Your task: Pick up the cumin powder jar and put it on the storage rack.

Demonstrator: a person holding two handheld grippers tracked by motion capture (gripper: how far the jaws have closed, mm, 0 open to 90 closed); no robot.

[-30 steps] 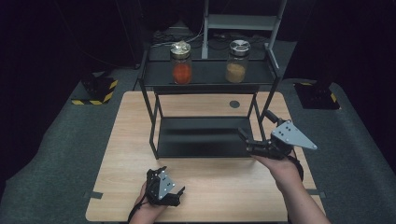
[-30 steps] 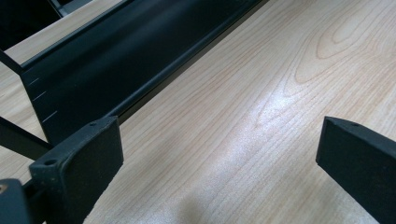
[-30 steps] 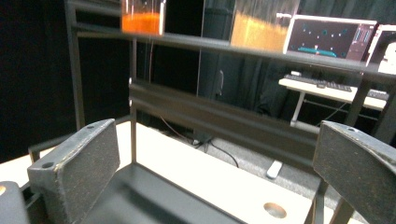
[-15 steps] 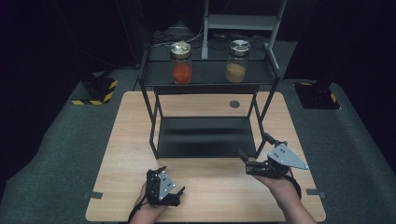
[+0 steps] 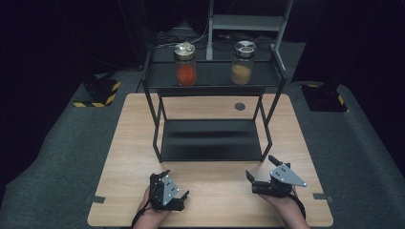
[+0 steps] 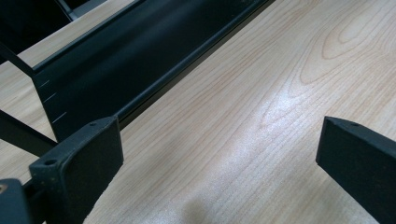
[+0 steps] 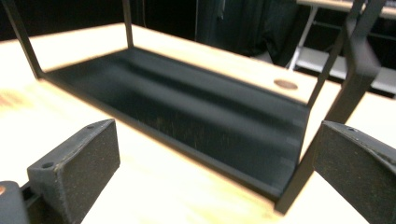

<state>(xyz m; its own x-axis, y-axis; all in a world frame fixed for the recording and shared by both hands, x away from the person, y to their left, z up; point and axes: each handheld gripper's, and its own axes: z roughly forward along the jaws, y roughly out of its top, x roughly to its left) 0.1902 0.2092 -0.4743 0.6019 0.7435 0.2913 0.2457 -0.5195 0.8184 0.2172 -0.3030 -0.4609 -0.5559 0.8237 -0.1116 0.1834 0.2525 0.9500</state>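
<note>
1. Your left gripper (image 5: 174, 185) sits low on the counter (image 5: 215, 191), near its front edge, jaws wide apart and empty.
2. Your right gripper (image 5: 260, 171) rests right of it, jaws spread, holding nothing.
3. The rack (image 5: 210, 140) stands ahead of both; its top shelf carries a red jar (image 5: 186, 64) and a tan jar (image 5: 242, 63).
</note>
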